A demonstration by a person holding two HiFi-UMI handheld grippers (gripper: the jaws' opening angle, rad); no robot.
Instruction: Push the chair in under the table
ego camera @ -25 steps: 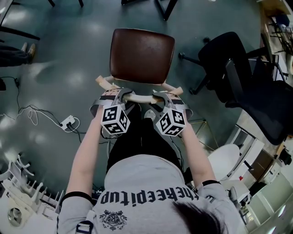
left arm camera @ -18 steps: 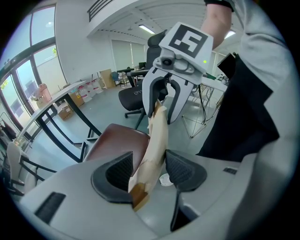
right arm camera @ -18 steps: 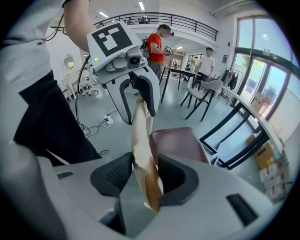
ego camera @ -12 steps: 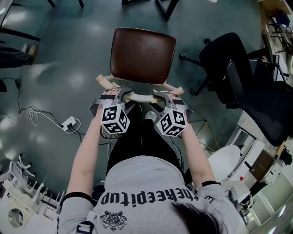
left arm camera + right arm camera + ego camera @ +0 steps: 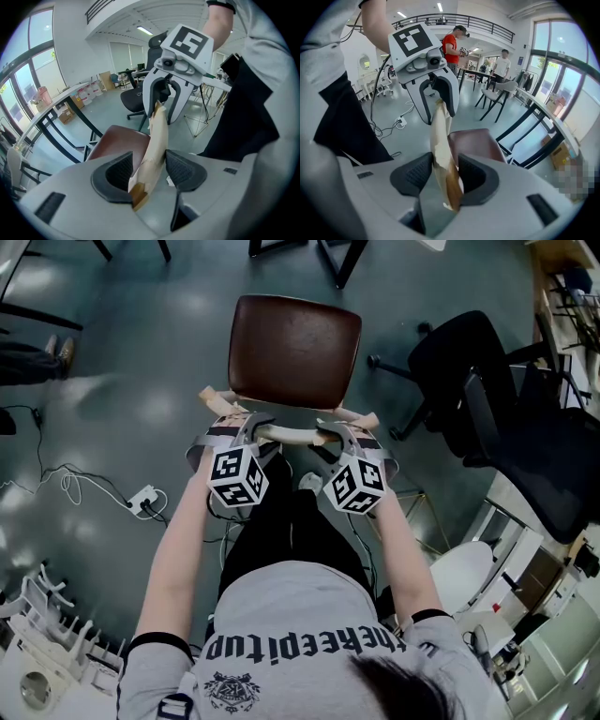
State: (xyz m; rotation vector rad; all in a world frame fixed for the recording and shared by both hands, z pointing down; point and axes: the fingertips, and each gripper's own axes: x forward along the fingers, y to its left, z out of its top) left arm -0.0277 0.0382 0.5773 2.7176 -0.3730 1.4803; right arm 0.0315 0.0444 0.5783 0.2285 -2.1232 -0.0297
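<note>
Backrest rail (image 5: 291, 437) of the chair (image 5: 294, 351) runs left to right, clamped near its ends by the left hand-held gripper (image 5: 251, 427) and right hand-held gripper (image 5: 330, 432). Its brown seat points away toward table legs (image 5: 339, 261); open floor (image 5: 187, 306) lies between, an office chair (image 5: 487, 399) near its right.

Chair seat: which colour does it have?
Dark reddish brown; the chair seat shows best in the head view.
</note>
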